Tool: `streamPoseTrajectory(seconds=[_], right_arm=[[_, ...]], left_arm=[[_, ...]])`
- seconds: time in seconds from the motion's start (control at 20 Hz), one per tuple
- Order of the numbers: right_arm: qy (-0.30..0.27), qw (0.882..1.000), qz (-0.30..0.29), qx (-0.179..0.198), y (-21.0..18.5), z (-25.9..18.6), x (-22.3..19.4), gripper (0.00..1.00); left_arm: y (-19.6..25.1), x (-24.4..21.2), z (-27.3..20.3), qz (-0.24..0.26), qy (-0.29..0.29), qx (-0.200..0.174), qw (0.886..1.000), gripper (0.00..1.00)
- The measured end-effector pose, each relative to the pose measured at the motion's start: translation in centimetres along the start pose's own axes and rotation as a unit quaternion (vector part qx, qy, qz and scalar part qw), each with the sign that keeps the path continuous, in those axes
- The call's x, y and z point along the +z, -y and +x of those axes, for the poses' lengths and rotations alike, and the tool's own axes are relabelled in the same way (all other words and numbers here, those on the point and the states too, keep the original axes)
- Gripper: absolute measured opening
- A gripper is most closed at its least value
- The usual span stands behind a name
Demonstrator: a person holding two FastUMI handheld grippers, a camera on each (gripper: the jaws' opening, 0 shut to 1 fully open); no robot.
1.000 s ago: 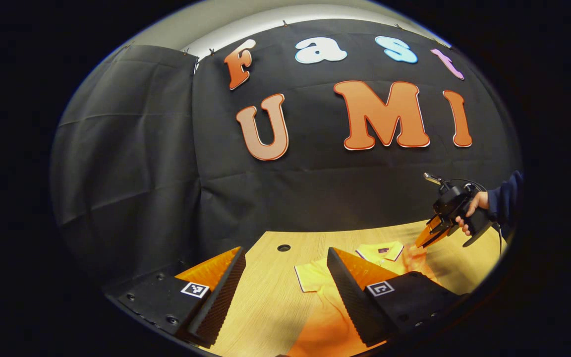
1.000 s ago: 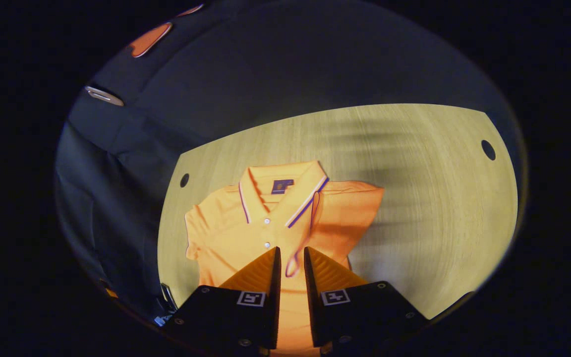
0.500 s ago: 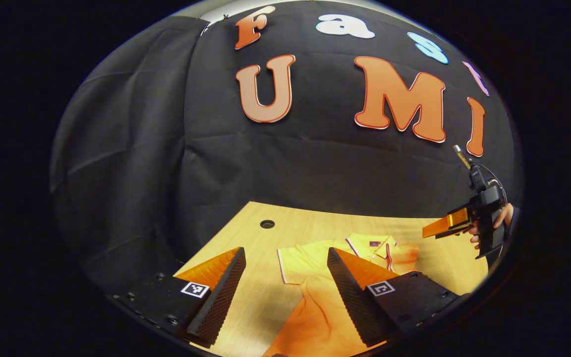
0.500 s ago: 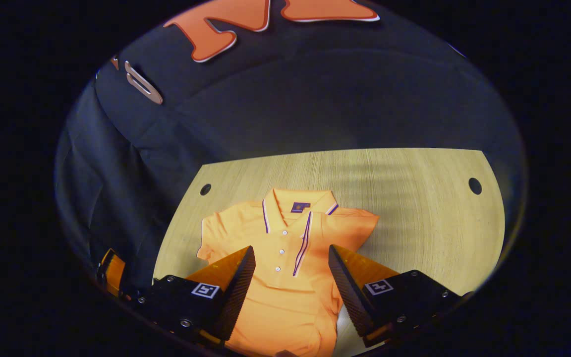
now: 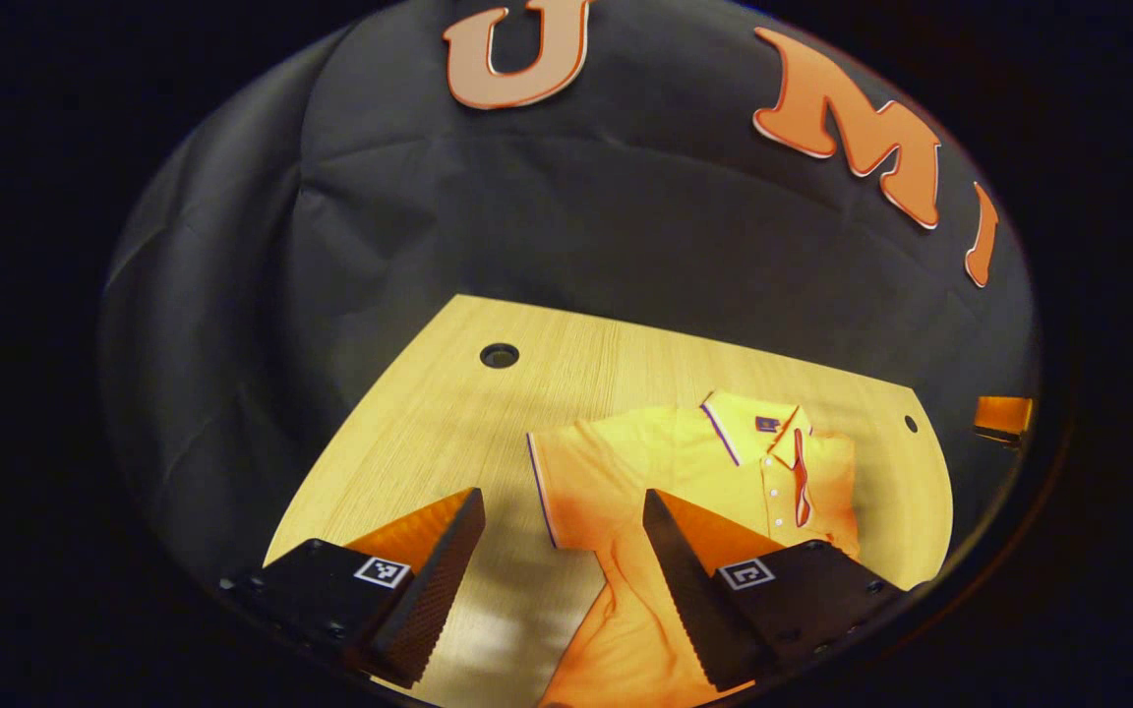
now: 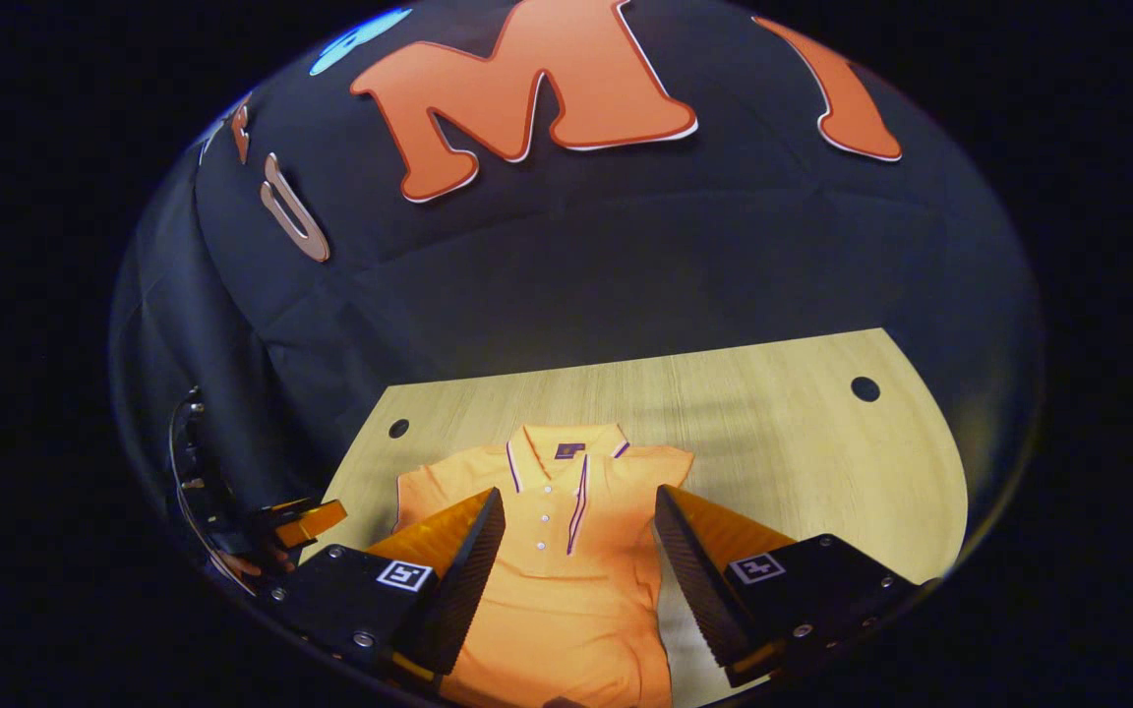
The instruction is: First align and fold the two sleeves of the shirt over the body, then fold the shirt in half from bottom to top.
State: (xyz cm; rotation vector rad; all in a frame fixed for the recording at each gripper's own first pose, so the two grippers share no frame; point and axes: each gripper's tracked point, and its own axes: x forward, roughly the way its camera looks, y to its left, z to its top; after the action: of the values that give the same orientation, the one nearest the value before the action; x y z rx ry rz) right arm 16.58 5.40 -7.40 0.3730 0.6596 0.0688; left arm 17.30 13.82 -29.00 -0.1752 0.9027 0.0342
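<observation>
An orange polo shirt (image 6: pixel 566 580) with purple-and-white trim lies collar-away on the wooden table (image 6: pixel 783 462). In the right gripper view, the sleeve on the right lies folded across the chest, its trimmed cuff (image 6: pixel 578 503) beside the buttons. My right gripper (image 6: pixel 578 497) hangs open above the chest, holding nothing. In the left gripper view the other sleeve (image 5: pixel 581 482) is still spread flat on the table (image 5: pixel 409 423). My left gripper (image 5: pixel 562 501) hovers open just over that sleeve. The shirt (image 5: pixel 724 472) extends right behind its finger.
Round cable holes (image 5: pixel 499 355) (image 6: pixel 864 388) sit near the table's far corners. The black cloth wall stands close behind the table. The right gripper's tip (image 5: pixel 1002 417) shows at the far right, and the left gripper (image 6: pixel 301 521) shows low at the left.
My right gripper opened, released the sleeve onto the chest and drew back. My left gripper tilted down and moved closer to the spread sleeve.
</observation>
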Motion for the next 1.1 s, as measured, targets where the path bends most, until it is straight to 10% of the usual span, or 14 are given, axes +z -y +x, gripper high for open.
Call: streamPoseTrajectory(seconds=[0.85, 1.1], right_arm=[[0.014, 0.991, 0.016, -0.130, 5.5, -9.6, -7.9, 0.94], [0.029, 0.989, 0.032, -0.142, 6.6, -10.4, -8.0, 0.95]], left_arm=[[-1.6, -5.0, 14.2, 0.055, -0.242, 0.039, 0.968, 0.97], [-0.4, -4.7, 14.8, 0.058, -0.243, 0.021, 0.968, 0.74]])
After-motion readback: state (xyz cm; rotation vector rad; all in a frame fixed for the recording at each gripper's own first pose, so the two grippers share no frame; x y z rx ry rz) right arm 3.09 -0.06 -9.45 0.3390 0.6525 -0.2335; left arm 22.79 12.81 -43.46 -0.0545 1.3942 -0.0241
